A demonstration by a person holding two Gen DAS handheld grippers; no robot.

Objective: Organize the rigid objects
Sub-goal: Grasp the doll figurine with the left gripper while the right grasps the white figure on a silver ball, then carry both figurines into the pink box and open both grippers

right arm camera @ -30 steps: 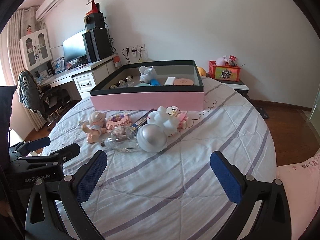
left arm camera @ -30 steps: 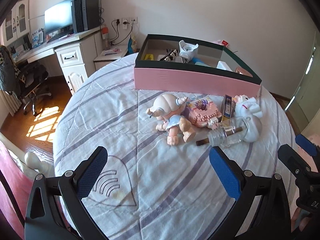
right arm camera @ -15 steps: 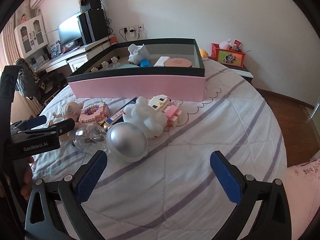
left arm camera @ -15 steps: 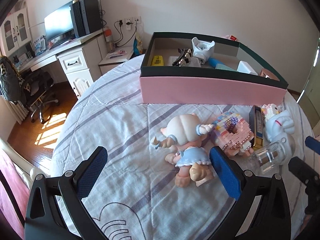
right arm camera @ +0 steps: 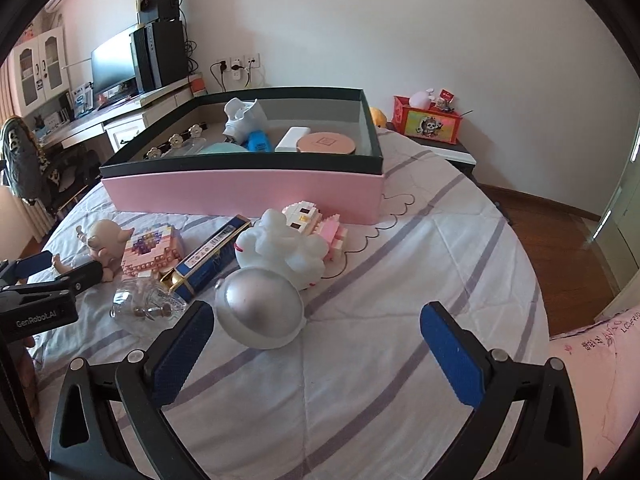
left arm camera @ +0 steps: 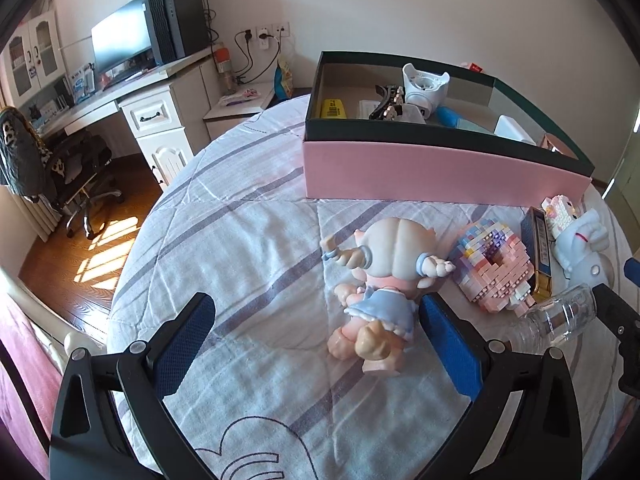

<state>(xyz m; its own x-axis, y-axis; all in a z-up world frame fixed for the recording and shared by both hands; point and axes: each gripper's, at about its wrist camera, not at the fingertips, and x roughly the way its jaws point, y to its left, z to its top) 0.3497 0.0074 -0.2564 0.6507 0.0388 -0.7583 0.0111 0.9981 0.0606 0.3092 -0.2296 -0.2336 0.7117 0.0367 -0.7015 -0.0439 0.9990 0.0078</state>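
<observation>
Both grippers spread wide, nothing held; doll lined up for the left.
Left gripper (left arm camera: 316, 340) is set at the doll figurine (left arm camera: 380, 280), lying on the bedspread (left arm camera: 240, 240) before the pink box (left arm camera: 440, 172). Judged light, hard, slick plastic; thin arms best avoided, torso gripped. Right gripper (right arm camera: 316, 340) is set near the silver dome (right arm camera: 260, 308).

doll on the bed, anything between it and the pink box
No. In the left wrist view only bare striped bedspread separates the doll from the pink box; the block toy sits off to the doll's side.
</observation>
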